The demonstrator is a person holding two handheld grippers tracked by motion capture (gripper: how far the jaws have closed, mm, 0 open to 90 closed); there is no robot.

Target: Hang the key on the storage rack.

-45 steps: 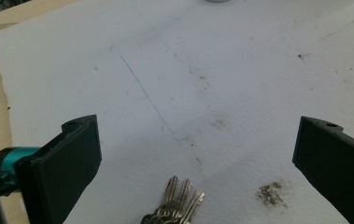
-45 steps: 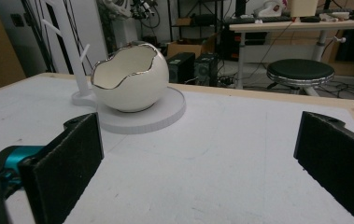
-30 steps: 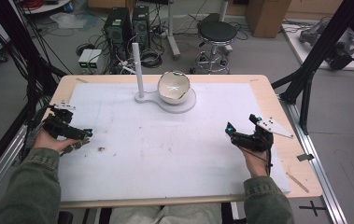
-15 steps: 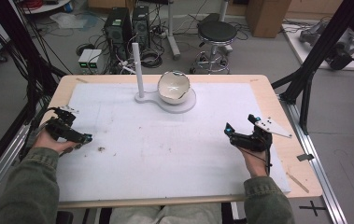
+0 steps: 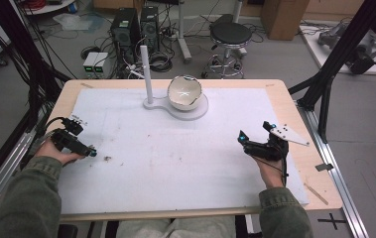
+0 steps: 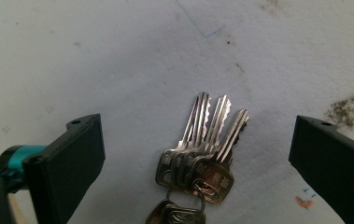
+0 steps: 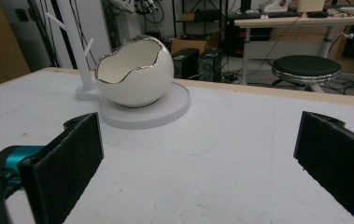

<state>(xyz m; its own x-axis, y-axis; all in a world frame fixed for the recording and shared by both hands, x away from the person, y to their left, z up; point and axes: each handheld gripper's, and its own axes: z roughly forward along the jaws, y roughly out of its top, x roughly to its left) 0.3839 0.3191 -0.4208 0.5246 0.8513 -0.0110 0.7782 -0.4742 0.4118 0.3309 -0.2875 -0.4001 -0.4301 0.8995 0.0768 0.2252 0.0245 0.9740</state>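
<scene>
The left hand-held gripper point(image 6: 198, 154) is hovering with jaws spread wide either side of the bunch of keys point(image 6: 200, 154), which is lying flat on the white surface point(image 6: 118, 56). The right hand-held gripper point(image 7: 198, 158) is also gaping empty, well apart from the keys, facing the egg-shaped bowl point(image 7: 135, 72).

Silver keys point(image 6: 201, 144), white mat point(image 6: 118, 56)

Keys point(image 6: 198, 158) lie on mat point(image 5: 175, 148) — bowl point(image 5: 184, 92) behind.

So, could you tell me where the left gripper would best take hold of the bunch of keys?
Probably across the stacked key heads of the keys, coming straight down. The keys lie flat with blades fanned, and the left gripper already has its open jaws either side.
</scene>
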